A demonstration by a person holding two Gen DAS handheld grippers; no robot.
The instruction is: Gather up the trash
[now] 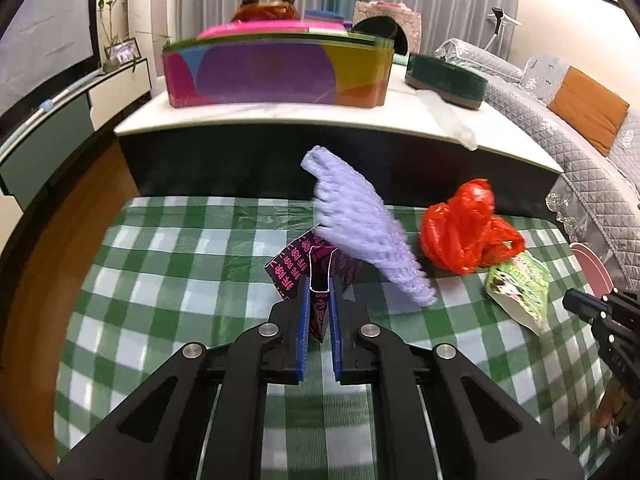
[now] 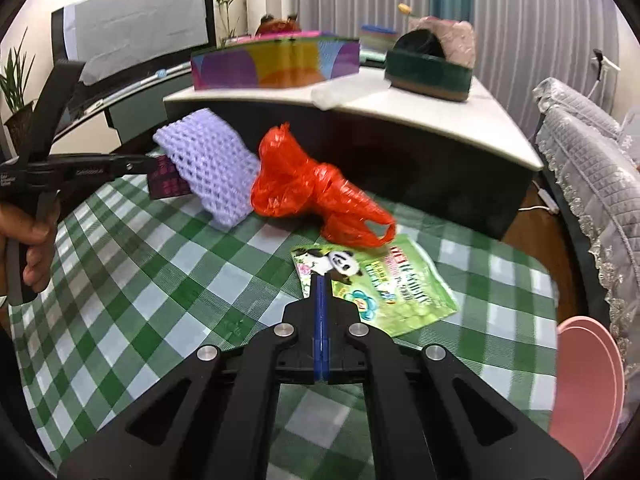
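Note:
My left gripper (image 1: 319, 294) is shut on a dark wrapper with pink characters (image 1: 294, 270), held just above the green checked cloth; it also shows in the right wrist view (image 2: 168, 178). A purple foam net (image 1: 366, 232) leans against the wrapper (image 2: 212, 168). A crumpled red plastic bag (image 1: 466, 232) lies to its right (image 2: 308, 188). A green panda packet (image 1: 520, 286) lies beside the bag (image 2: 380, 284). My right gripper (image 2: 322, 280) is shut on the packet's near edge.
A checked cloth (image 1: 160, 288) covers the low table. Behind it stands a raised white-topped table (image 1: 248, 114) with a colourful box (image 1: 276, 72) and a green round box (image 1: 444, 76). A pink bin rim (image 2: 588, 392) is at right. A grey sofa (image 1: 568, 120) stands beyond.

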